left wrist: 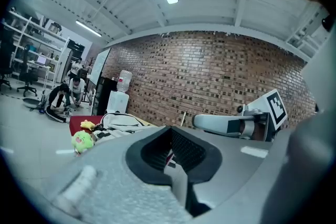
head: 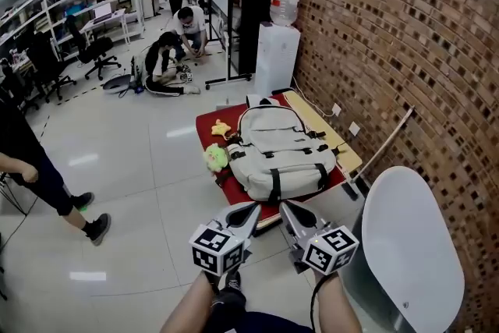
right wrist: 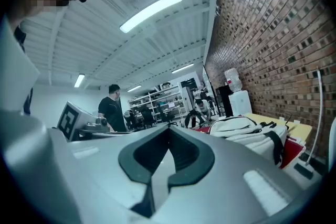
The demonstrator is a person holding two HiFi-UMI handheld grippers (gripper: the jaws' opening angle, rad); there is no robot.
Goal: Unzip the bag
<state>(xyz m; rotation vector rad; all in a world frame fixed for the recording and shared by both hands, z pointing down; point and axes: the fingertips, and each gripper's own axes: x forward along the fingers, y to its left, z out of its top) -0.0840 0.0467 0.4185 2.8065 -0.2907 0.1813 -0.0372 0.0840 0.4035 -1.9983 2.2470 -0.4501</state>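
Note:
A white backpack [head: 279, 152] with black straps lies flat on a low table under a red cloth [head: 209, 124]; it also shows in the left gripper view, backpack [left wrist: 122, 121], and the right gripper view, backpack [right wrist: 247, 131]. Both grippers hover short of the table's near end, well clear of the bag. My left gripper [head: 251, 212] is shut and holds nothing. My right gripper [head: 285, 209] is shut too, with nothing in it. I cannot make out the bag's zipper pull from here.
A green plush toy [head: 216, 157] and a yellow one [head: 221, 128] lie left of the bag. A white chair back [head: 407, 246] stands close at the right, beside the brick wall [head: 405, 51]. Several people are on the floor further off; one stands at left [head: 31, 168].

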